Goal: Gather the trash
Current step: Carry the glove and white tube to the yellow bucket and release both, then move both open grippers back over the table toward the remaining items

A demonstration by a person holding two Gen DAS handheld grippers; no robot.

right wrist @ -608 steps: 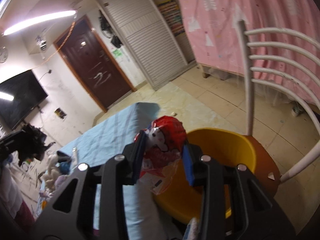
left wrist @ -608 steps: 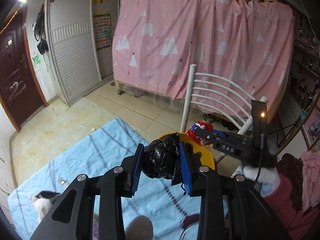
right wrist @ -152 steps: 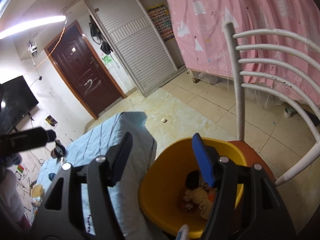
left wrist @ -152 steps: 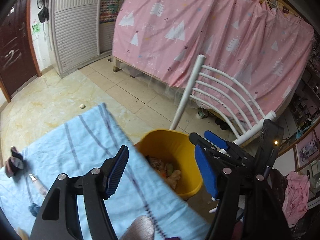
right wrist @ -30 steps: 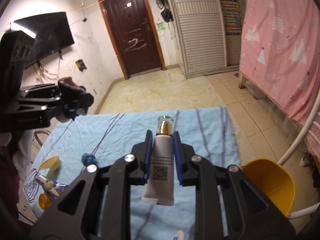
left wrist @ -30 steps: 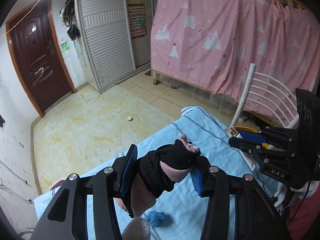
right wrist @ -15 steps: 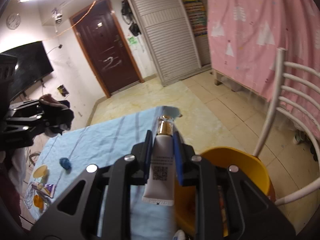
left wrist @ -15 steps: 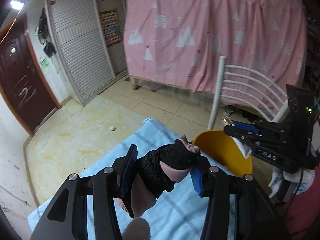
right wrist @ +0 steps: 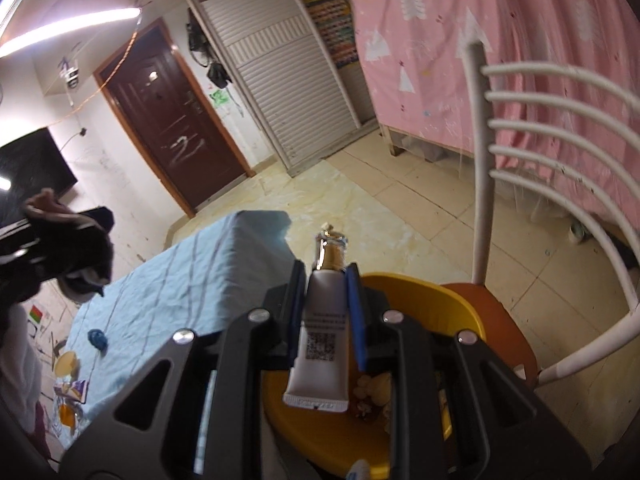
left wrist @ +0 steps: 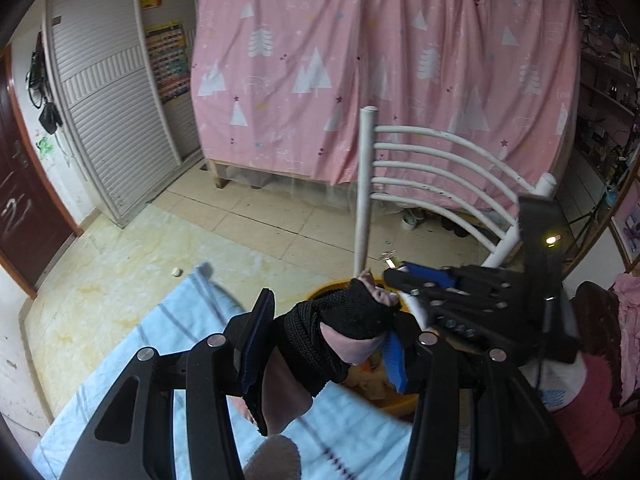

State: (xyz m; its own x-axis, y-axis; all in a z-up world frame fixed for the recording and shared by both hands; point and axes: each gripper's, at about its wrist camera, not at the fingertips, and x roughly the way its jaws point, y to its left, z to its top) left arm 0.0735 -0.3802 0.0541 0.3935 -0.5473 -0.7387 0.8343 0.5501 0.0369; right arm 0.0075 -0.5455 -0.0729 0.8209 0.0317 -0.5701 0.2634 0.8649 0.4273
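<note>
Now each hand-held gripper is clamped — left (left wrist: 324,344) on a black-and-pink sock (left wrist: 336,332), right (right wrist: 326,292) on a white tube (right wrist: 322,340) — above the yellow bin (right wrist: 460,312).

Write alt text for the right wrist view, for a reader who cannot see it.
The right gripper holds a white cream tube with a gold cap upright between its fingers, above a yellow bin on an orange chair seat. A blue striped tablecloth lies to the left.

Black skeletal left gripper (left wrist: 324,344) and right gripper (right wrist: 327,312), blue pads (left wrist: 256,336), silver screws (right wrist: 183,336) at the joints; white knitted glove (left wrist: 556,384) below a pink-red sleeve (left wrist: 592,432).
</note>
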